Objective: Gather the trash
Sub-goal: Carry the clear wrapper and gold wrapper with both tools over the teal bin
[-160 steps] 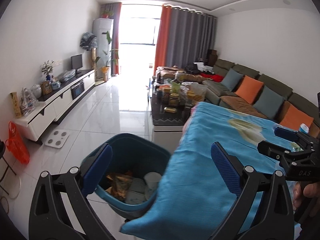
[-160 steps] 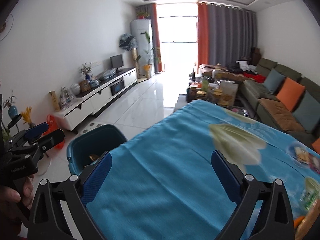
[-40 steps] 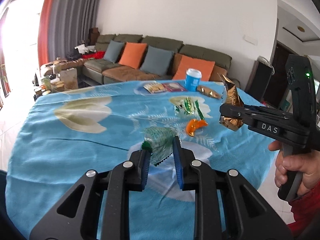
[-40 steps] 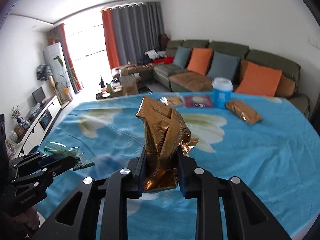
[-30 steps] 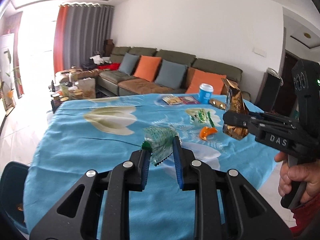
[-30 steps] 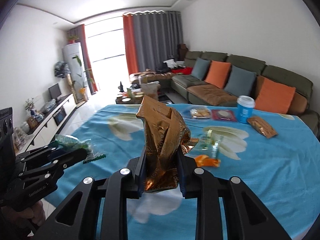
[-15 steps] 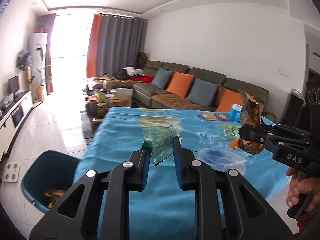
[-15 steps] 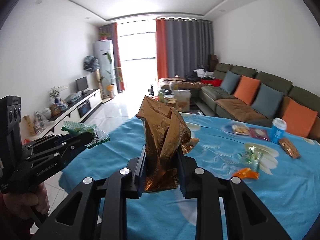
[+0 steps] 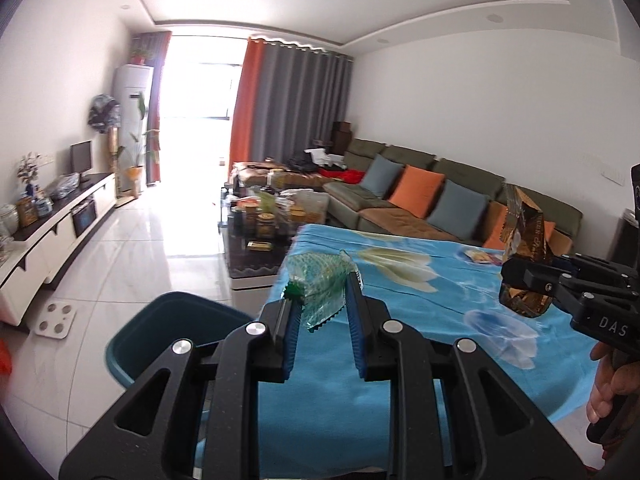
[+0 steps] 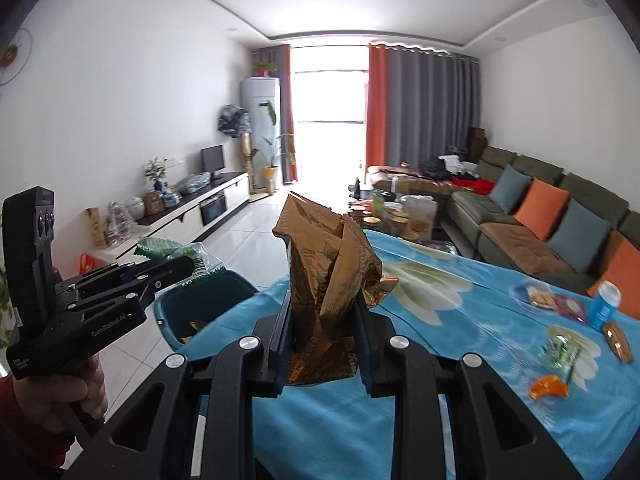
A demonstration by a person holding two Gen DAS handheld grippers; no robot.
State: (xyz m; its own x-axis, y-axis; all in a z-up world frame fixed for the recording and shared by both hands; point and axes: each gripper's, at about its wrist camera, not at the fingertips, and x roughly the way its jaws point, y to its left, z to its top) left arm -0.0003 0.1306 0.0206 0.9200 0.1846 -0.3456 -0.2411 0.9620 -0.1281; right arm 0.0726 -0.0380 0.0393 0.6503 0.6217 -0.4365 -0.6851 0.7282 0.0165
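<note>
Left gripper (image 9: 320,304): jaws clamped on a green wrapper (image 9: 320,286), held above the near left corner of the table (image 9: 420,300), just beside the bin (image 9: 160,320). Right gripper (image 10: 322,320): jaws clamped on a gold bag (image 10: 328,280), crumpled, standing upright between the pads, above the blue tablecloth. In the right wrist view: left gripper (image 10: 188,266) at frame left, gripped by a hand (image 10: 56,392), wrapper (image 10: 176,252) above the bin (image 10: 208,292) rim. In the left wrist view: right gripper (image 9: 516,276) at frame right, bag (image 9: 524,240) projecting upward from its jaws. Bin: dark teal, on the floor at the table's left edge, open; brownish trash at the bottom, type not clear from this angle. Remaining on the table, far right side: blue cup (image 10: 606,304), brown packet (image 10: 618,340), orange scrap (image 10: 548,386), green-and-clear wrapper (image 10: 560,350), two flat packets (image 10: 554,300) near the cup. Beyond the table: sofa (image 10: 540,208) with orange and grey cushions along the right wall, cluttered coffee table (image 9: 260,236), TV stand (image 10: 192,208) along the left wall.
</note>
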